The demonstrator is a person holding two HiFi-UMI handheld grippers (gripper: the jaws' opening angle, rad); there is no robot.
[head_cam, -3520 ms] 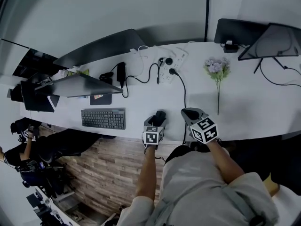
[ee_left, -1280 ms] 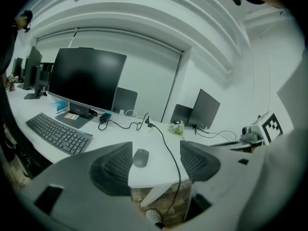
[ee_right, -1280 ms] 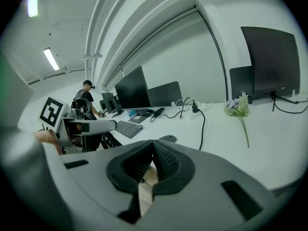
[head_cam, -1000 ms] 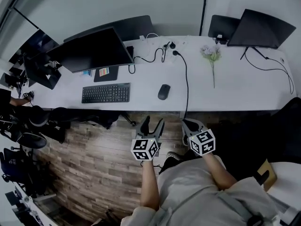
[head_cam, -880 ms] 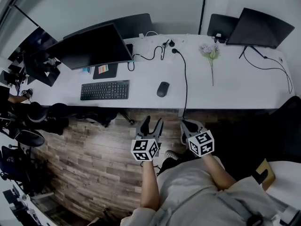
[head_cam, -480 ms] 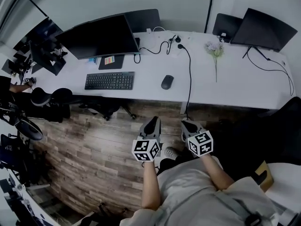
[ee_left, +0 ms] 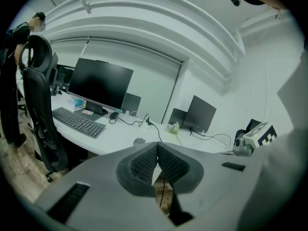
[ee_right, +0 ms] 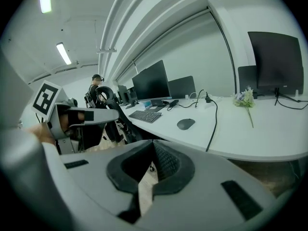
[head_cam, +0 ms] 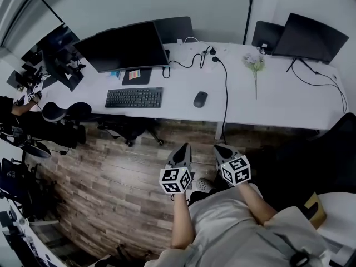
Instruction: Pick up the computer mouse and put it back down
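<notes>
Left claw (head_cam: 184, 147) has just closed empty; right claw (head_cam: 219, 148) is pinched together, empty.

L gripper (ee_left: 157, 146), jaws just now closed tight, nothing between, well short of desk (ee_left: 120, 131) w/ mouse (ee_left: 139, 141), kbd (ee_left: 78, 121), monitor (ee_left: 100, 84)

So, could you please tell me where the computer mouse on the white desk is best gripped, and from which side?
Probably across its two long flanks, mid-length, coming from above the near edge of the desk. The mouse lies flat, a low oval pointing away from that edge, with room between the keyboard and the black cable.
</notes>
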